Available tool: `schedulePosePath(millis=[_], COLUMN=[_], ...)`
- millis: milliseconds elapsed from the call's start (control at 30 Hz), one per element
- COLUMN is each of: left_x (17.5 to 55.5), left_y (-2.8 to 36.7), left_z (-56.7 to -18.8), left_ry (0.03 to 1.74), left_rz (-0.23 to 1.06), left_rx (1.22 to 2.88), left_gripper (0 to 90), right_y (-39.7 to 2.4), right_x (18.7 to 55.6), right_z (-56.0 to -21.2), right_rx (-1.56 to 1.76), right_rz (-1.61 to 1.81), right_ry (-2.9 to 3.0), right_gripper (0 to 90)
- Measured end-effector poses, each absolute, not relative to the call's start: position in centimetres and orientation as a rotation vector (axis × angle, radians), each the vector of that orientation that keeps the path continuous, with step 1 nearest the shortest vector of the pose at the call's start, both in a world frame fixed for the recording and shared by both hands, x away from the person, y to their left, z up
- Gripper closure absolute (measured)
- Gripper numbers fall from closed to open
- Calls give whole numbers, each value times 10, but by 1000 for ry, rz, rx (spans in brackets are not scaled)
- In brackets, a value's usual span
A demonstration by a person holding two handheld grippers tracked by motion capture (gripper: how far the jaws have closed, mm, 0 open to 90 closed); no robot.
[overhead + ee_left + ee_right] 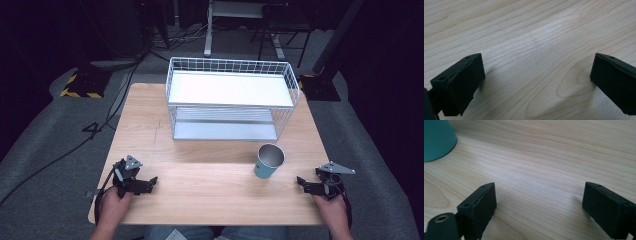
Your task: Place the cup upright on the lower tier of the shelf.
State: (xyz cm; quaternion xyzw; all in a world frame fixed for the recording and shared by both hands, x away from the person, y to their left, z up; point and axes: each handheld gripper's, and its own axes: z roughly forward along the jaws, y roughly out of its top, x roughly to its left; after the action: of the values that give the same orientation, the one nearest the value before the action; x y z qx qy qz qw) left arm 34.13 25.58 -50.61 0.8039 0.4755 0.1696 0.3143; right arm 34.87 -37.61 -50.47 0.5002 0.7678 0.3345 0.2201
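Observation:
A teal cup (268,161) with a shiny metal inside stands upright on the wooden table (210,185), right of centre. Its base shows at the upper left of the right gripper view as a teal cup (436,140). My right gripper (302,183) rests near the table's right front edge, a short way right of the cup, jaws wide apart over bare wood (539,195). My left gripper (150,182) lies at the left front of the table, far from the cup, also open with nothing between its jaws (537,75).
A white wire basket rack (231,97) with a white top shelf and a lower shelf stands at the back centre of the table. Beyond the table lie grey floor, cables and furniture legs (207,30).

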Motion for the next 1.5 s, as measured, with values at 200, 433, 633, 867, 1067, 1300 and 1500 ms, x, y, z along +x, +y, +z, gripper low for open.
schedulePosePath(millis=[200, 433, 633, 867, 1067, 1300, 1500], left_x=[341, 341, 341, 341, 341, 341, 341], left_y=[256, 256, 256, 256, 256, 256, 256], left_z=[-506, -506, -506, -506, -506, -506, -506], left_ry=[1250, 1255, 1255, 1255, 1254, 1252, 1255], left_rz=[446, 447, 447, 447, 446, 446, 447], left_rx=[2122, 2119, 2119, 2119, 2119, 2122, 2119], left_gripper=[0, 0, 0, 0, 0, 0, 0], right_y=[-376, -376, -375, -374, -369, -361, -354], right_x=[349, 348, 348, 344, 334, 326, 321], right_z=[-505, -504, -504, -495, -481, -468, -460], right_rx=[1386, 1388, 1381, 1385, 1346, 1316, 1299], right_rz=[924, 922, 916, 964, 1038, 1095, 1120], right_ry=[2122, 2120, 2117, 2123, 2112, 2114, 2121], right_gripper=[126, 129, 133, 152, 152, 152, 152])
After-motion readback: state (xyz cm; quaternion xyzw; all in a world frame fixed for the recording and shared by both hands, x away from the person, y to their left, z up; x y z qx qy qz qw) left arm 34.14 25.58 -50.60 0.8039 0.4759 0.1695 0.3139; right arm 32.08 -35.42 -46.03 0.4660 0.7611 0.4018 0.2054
